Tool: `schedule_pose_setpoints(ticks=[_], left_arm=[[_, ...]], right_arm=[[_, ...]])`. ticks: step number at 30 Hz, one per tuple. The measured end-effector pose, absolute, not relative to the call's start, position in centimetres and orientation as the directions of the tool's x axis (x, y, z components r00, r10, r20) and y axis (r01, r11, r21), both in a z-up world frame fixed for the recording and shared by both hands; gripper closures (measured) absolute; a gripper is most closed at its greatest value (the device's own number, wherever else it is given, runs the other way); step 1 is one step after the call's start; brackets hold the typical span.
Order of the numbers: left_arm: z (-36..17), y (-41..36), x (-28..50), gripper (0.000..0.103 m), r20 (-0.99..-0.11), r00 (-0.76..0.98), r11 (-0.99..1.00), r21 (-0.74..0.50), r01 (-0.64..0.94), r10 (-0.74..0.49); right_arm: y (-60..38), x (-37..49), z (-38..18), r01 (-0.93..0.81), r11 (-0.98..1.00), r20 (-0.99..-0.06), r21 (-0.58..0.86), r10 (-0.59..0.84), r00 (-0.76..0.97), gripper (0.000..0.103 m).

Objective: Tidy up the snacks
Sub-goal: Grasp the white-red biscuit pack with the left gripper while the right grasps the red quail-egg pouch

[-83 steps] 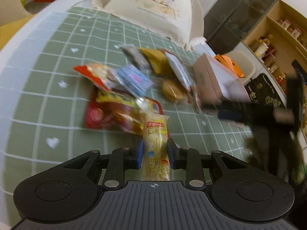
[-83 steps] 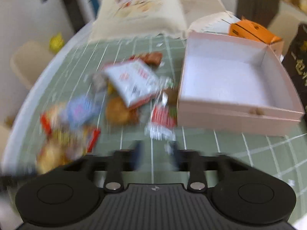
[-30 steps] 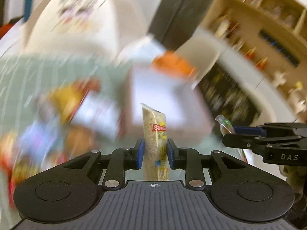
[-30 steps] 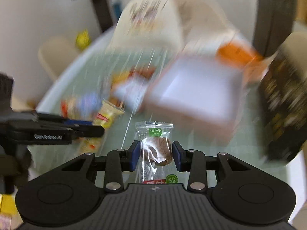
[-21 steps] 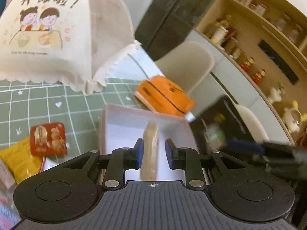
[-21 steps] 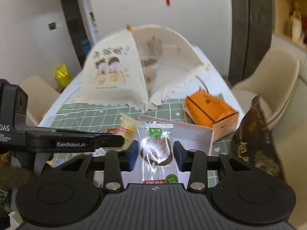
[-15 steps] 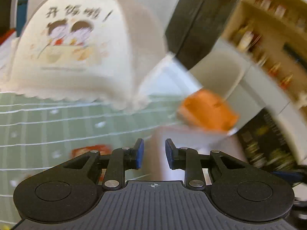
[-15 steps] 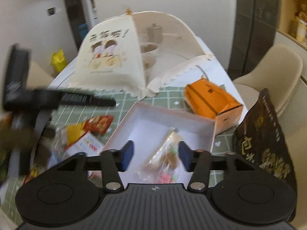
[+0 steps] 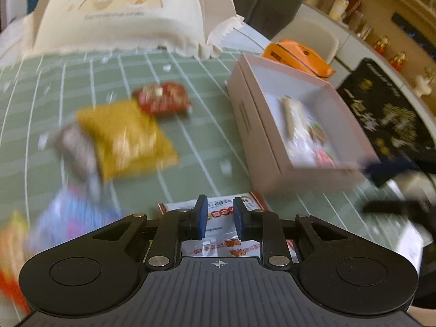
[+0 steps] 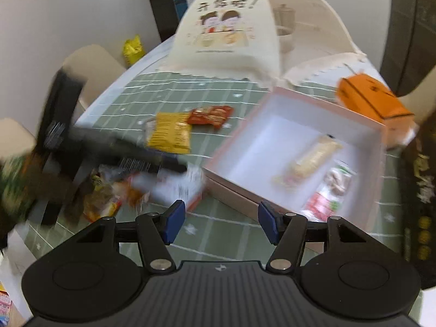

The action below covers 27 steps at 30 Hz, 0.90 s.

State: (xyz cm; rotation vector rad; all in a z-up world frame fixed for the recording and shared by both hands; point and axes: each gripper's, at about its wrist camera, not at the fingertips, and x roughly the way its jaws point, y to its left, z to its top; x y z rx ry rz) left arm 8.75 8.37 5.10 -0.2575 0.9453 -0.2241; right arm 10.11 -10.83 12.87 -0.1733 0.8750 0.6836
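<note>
Snacks now lying in the pink box (image 10: 295, 147): a long pale cracker stick pack (image 10: 313, 159) and a clear-wrapped brown snack (image 10: 336, 184), both held in the tongs a second ago, one per gripper. Dropped within the last half-second or so, meaning two items sorted and both tools free for another round.

Right gripper (image 10: 222, 224) spread wide, nothing between its blue pads, hovering just short of the box's near corner. Left gripper (image 9: 217, 219) narrowed to a slim gap and lowered over a white packet with red print (image 9: 219, 212) just beside the box's near wall; pads not visibly pinching it, so judged unloaded, probably lining up the next pick.

Left wrist view alone shows that white packet sharply, plus the box's contents from the side, heavily blurred. Right wrist view alone shows the box interior clearly from above, with both snacks toward its right half, and the left tool as a dark smear left of the box. Yellow pack (image 10: 169, 136) and red pack (image 10: 209, 115) left of the box, both unsorted, seen in both views.
</note>
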Motion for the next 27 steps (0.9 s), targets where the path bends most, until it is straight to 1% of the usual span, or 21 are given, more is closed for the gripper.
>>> schedule_pose_setpoints(ticks=[2, 4, 6, 8, 10, 11, 13, 14, 15, 16, 18, 20, 23, 25, 27], left_arm=[[4.9, 8.9, 6.0, 0.079, -0.756, 0.571, 0.934, -0.353, 0.055, -0.32], [5.0, 9.2, 3.8, 0.079, -0.749, 0.577, 0.925, -0.378, 0.033, -0.326], [5.0, 9.6, 2.0, 0.079, -0.741, 0.595, 0.925, -0.38, 0.011, -0.312], [5.1, 10.4, 0.1, 0.079, -0.736, 0.614, 0.925, -0.378, -0.024, -0.284], [5.1, 11.4, -1.6, 0.08, -0.719, 0.64, 0.908, -0.411, -0.078, -0.271], [5.3, 12.1, -2.6, 0.08, -0.706, 0.654, 0.896, -0.434, -0.096, -0.272], [5.7, 13.1, -4.1, 0.079, -0.681, 0.681, 0.876, -0.467, -0.122, -0.268], [5.8, 13.6, -4.8, 0.079, -0.677, 0.688, 0.871, -0.472, -0.136, -0.26], [5.9, 14.0, -5.4, 0.079, -0.677, 0.691, 0.868, -0.475, -0.147, -0.254], [6.0, 14.5, -6.0, 0.079, -0.68, 0.692, 0.863, -0.477, -0.165, -0.243], [5.9, 15.3, -6.9, 0.079, -0.7, 0.678, 0.859, -0.471, -0.203, -0.223], [5.6, 15.7, -7.5, 0.079, -0.736, 0.642, 0.858, -0.456, -0.236, -0.215], [5.5, 16.2, -8.6, 0.079, -0.777, 0.601, 0.862, -0.423, -0.28, -0.186], [5.6, 16.4, -9.3, 0.079, -0.781, 0.6, 0.852, -0.425, -0.305, -0.175], [5.4, 16.5, -9.8, 0.079, -0.777, 0.598, 0.833, -0.455, -0.314, -0.199]], right_arm=[[-9.0, 10.8, 13.2, -0.621, 0.767, -0.748, 0.161, 0.506, 0.431, 0.042], [-6.4, 12.4, 13.7, -0.611, 0.766, -0.741, 0.199, 0.526, 0.417, 0.035], [-3.4, 15.1, 13.8, -0.575, 0.783, -0.747, 0.237, 0.526, 0.407, 0.021], [-0.5, 18.9, 12.8, -0.512, 0.807, -0.769, 0.296, 0.519, 0.373, 0.02], [2.2, 23.1, 10.9, -0.428, 0.836, -0.801, 0.343, 0.498, 0.332, 0.02], [3.5, 25.1, 9.9, -0.389, 0.856, -0.819, 0.341, 0.473, 0.324, 0.02], [5.8, 28.0, 7.8, -0.334, 0.899, -0.856, 0.282, 0.393, 0.335, 0.021], [6.9, 28.7, 6.9, -0.334, 0.915, -0.871, 0.226, 0.344, 0.352, 0.022], [8.1, 29.3, 6.0, -0.344, 0.927, -0.887, 0.147, 0.278, 0.369, 0.027], [8.6, 29.4, 5.3, -0.357, 0.929, -0.897, 0.102, 0.241, 0.371, 0.032], [9.2, 28.4, 5.3, -0.379, 0.924, -0.894, 0.055, 0.214, 0.393, 0.032], [8.9, 26.3, 5.8, -0.434, 0.897, -0.897, 0.083, 0.257, 0.359, 0.033], [7.3, 21.0, 6.4, -0.521, 0.848, -0.905, 0.098, 0.294, 0.308, 0.033], [5.7, 17.1, 6.6, -0.585, 0.802, -0.912, 0.119, 0.321, 0.256, 0.034], [3.7, 13.2, 6.8, -0.629, 0.767, -0.914, 0.126, 0.336, 0.228, 0.034]])
